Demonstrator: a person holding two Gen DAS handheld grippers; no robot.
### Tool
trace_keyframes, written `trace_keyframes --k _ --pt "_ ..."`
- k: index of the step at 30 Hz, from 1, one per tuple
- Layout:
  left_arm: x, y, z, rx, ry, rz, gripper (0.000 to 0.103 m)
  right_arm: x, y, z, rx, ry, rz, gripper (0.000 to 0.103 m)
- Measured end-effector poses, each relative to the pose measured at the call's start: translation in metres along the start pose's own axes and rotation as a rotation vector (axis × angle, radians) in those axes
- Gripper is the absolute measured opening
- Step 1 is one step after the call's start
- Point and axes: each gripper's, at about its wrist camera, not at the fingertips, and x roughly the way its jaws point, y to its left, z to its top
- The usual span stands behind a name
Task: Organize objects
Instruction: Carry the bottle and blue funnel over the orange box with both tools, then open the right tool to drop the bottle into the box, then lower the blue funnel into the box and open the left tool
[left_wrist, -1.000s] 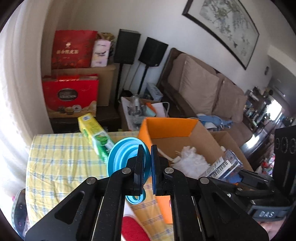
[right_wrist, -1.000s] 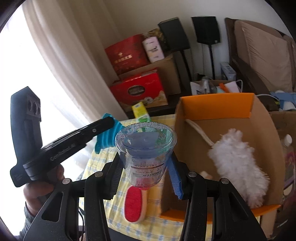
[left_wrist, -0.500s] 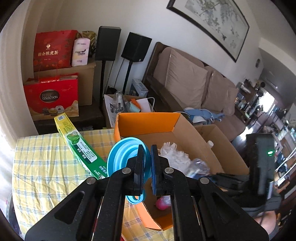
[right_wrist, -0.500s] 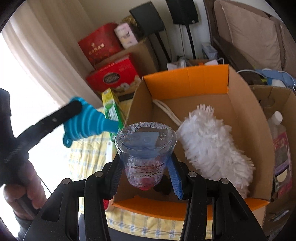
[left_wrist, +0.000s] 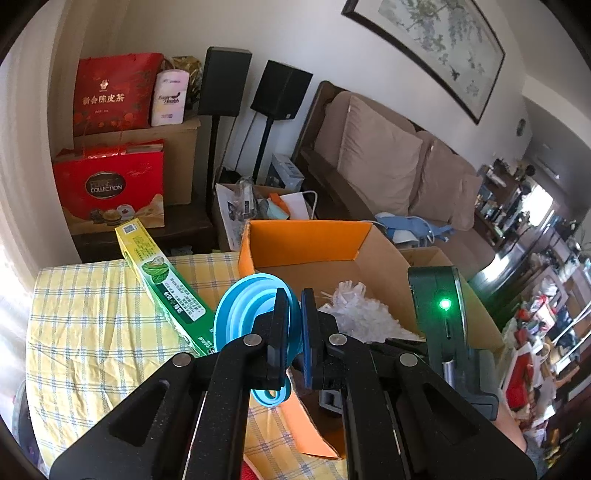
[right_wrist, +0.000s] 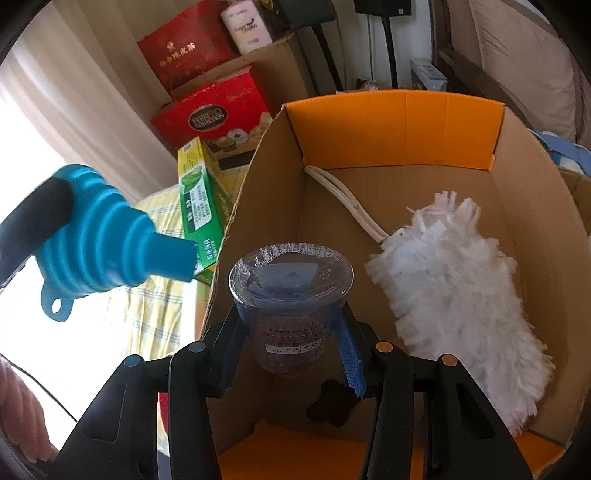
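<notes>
My left gripper (left_wrist: 293, 314) is shut on the rim of a blue collapsible funnel (left_wrist: 245, 310), held above the table just left of the open cardboard box (left_wrist: 306, 240). From the right wrist, that funnel (right_wrist: 107, 240) hangs beside the box's left wall (right_wrist: 258, 184), spout toward it. My right gripper (right_wrist: 291, 314) is shut on a sealed clear plastic water cup (right_wrist: 290, 295), held inside the box above its floor. A white fluffy duster (right_wrist: 454, 288) lies in the box to the right of the cup.
A green and yellow carton (left_wrist: 162, 280) lies on the yellow checked tablecloth (left_wrist: 85, 332) left of the box. Red gift boxes (left_wrist: 110, 184), speakers (left_wrist: 225, 85) and a sofa (left_wrist: 388, 162) stand behind. A second cardboard box (left_wrist: 432, 254) sits to the right.
My right gripper has gone down with the cup, from above the box's edge into the box. The left gripper with the funnel has drifted toward the box.
</notes>
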Motion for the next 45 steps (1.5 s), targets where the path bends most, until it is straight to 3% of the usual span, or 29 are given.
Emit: trace_keyframes --k 10,28,37,38,42,45 --pt "0.002 0.007 0.002 -0.014 -0.001 -0.002 0.006 0.01 0.001 0.014 0.008 -0.013 -0.027 0.052" --pt "0.022 -0.046 -0.018 0.066 0.068 -0.084 0.006 -0.079 -0.04 -0.019 0.08 -0.179 -0.133 0.063" --pt "0.044 -0.075 -0.04 0.119 0.149 -0.099 0.006 -0.096 -0.054 -0.031 0.108 -0.191 -0.146 0.063" --pt "0.046 -0.077 -0.042 0.118 0.159 -0.101 0.009 -0.096 -0.056 -0.033 0.115 -0.192 -0.144 0.063" --pt "0.047 -0.077 -0.046 0.094 0.169 -0.114 0.041 -0.097 -0.061 -0.038 0.129 -0.194 -0.139 0.063" --pt "0.042 -0.071 -0.044 0.067 0.162 -0.119 0.055 -0.099 -0.061 -0.041 0.127 -0.195 -0.139 0.063"
